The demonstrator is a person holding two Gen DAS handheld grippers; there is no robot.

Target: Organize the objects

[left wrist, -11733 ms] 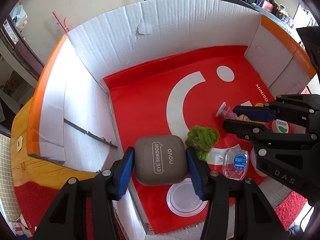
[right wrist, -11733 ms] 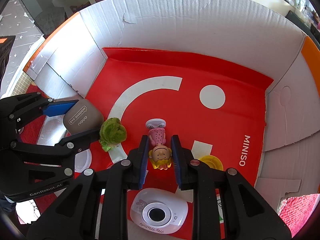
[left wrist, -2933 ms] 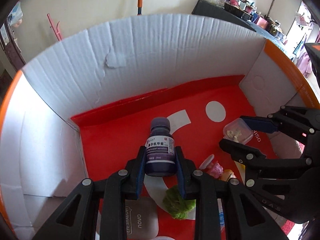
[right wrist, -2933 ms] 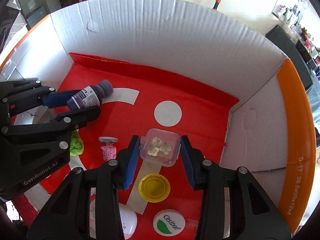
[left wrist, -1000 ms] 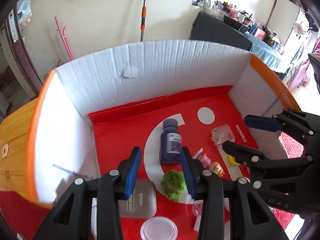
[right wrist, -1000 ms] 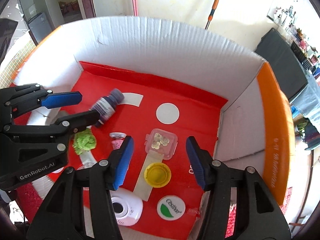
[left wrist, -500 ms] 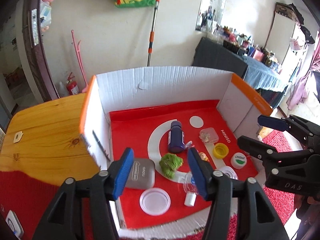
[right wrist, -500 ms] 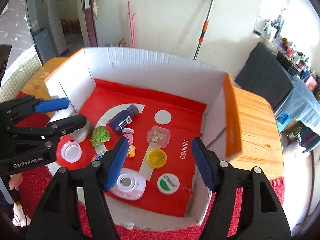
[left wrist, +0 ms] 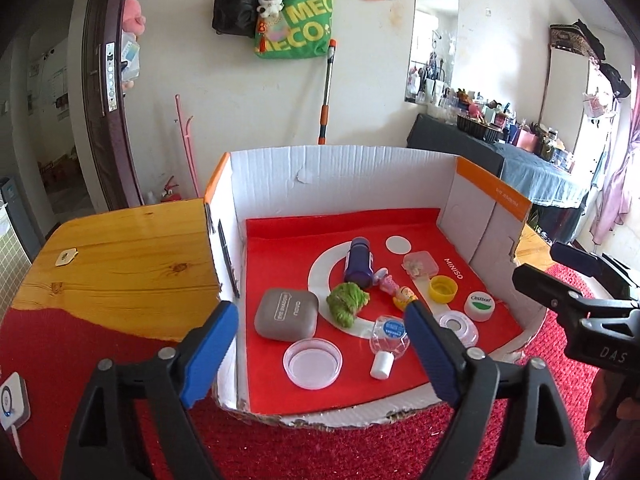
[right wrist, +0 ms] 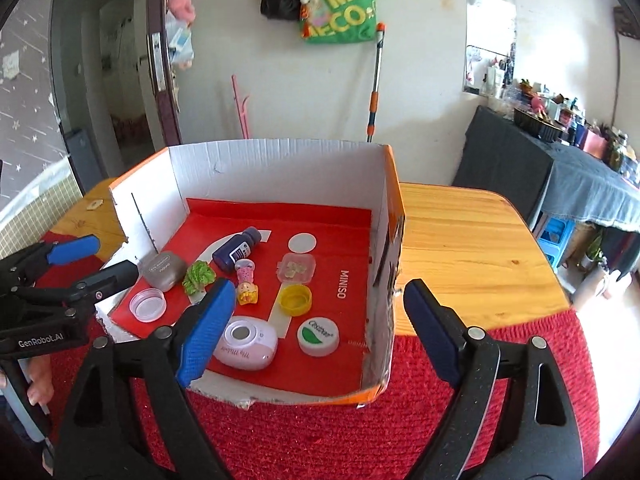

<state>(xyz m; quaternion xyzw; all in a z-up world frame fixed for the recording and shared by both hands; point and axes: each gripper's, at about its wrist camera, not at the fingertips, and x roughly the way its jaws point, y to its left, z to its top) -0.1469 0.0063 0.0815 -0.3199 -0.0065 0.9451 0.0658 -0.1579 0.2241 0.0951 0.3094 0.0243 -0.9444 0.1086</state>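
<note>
Left wrist view. The left gripper [left wrist: 320, 332] stands wide apart and empty, its jaws having just been opening; nothing lies between them. It hangs short of the near edge of the cardboard box [left wrist: 340, 172]. Ahead of the pads, inside the box, lie the grey case [left wrist: 286, 314], green toy [left wrist: 347, 300], purple bottle [left wrist: 359, 263], doll [left wrist: 394, 288], clear lidded box [left wrist: 419, 263], yellow cap [left wrist: 443, 289], white cap [left wrist: 479, 305], clear dish [left wrist: 313, 363] and small clear bottle [left wrist: 390, 334]. The right gripper [left wrist: 560, 268] shows at the right edge, also parted and empty.

Judgement: the items appear placed; the step is a clean withdrawal. Best kept level and straight back, with the jaws held apart so no pad catches the low, torn front edge.

Right wrist view. The right gripper [right wrist: 316, 334] is spread wide, holding nothing, its jaws having just been opening. Beyond its left pad sits the white oval device [right wrist: 246, 342]; the box's right wall [right wrist: 384, 280] runs between the pads. The left gripper [right wrist: 94, 258] is at far left, gaping.

Obscured: the white device is largely hidden behind the pad in the left view. The clear box's contents are too small to identify. Only part of a hand [right wrist: 40, 384] is seen at the frame edge.
</note>
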